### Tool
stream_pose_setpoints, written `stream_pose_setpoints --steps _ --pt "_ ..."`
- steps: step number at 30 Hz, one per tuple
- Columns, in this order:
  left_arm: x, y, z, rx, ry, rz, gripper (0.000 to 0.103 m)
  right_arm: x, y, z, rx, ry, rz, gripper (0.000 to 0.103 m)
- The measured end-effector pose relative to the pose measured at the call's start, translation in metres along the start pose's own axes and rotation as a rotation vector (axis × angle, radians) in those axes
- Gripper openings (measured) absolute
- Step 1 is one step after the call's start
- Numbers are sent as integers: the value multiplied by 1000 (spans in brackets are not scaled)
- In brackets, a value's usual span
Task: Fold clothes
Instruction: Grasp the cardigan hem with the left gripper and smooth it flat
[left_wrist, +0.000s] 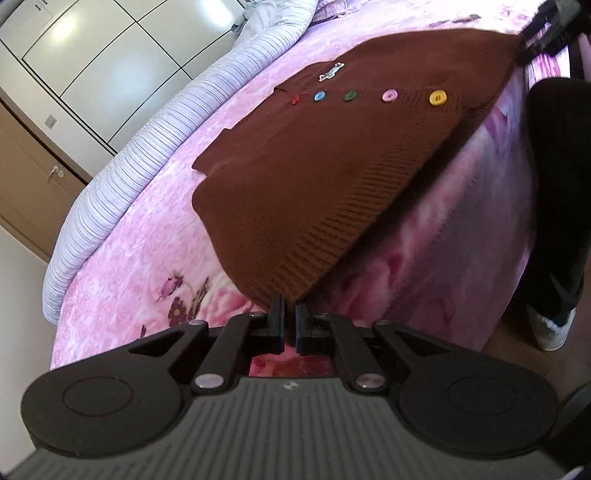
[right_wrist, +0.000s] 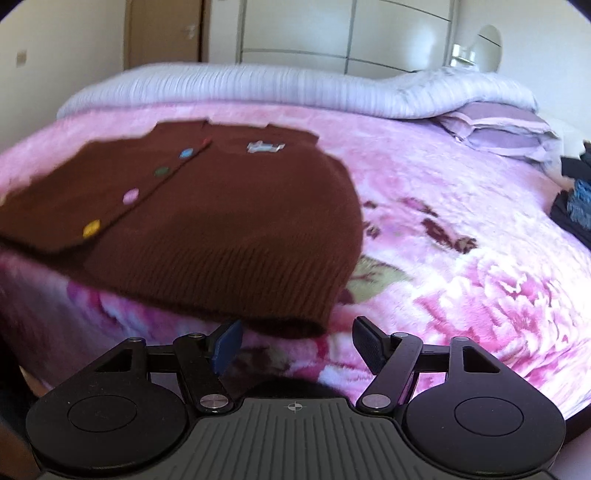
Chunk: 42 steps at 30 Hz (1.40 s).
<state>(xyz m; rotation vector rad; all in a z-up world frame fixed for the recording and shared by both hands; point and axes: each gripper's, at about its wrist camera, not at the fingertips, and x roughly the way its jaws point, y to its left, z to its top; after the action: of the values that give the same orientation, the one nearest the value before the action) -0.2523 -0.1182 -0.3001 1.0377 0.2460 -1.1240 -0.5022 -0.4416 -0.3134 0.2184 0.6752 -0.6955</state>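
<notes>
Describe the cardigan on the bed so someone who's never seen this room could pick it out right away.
Look at the big bed under the pink floral blanket. The cardigan lies flat near its front edge, ribbed hem towards you. It is the only brown knit there, with a row of buttons in different colours and a small pale patch on the chest.

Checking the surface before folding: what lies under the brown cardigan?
The brown cardigan lies on a pink floral blanket, its ribbed hem overhanging the bed edge. Anything directly beneath the knit is covered and cannot be seen.
</notes>
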Motion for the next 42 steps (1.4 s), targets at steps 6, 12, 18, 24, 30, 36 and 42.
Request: stream_pose_setpoints --steps 6,12,18,24,30,36,42 --pt "2 10 -2 -49 -8 -13 3 -1 -19 6 91 -13 2 44" --pt "1 10 -1 -50 -13 -19 3 5 -12 7 19 -13 -50 42" --pt "-6 7 -1 32 -9 24 3 -4 7 8 -319 -28 -388 0" --pt "-6 3 -13 13 19 -26 3 -10 -22 0 -141 11 -307 0" --pt "-15 22 -32 -97 43 -36 5 -10 3 2 -120 -34 -171 3" --pt "-15 55 -22 -371 -27 -110 9 -3 18 20 -68 -81 -94 28" --pt "24 87 -10 -779 -18 -322 30 -4 9 31 24 -105 -69 45"
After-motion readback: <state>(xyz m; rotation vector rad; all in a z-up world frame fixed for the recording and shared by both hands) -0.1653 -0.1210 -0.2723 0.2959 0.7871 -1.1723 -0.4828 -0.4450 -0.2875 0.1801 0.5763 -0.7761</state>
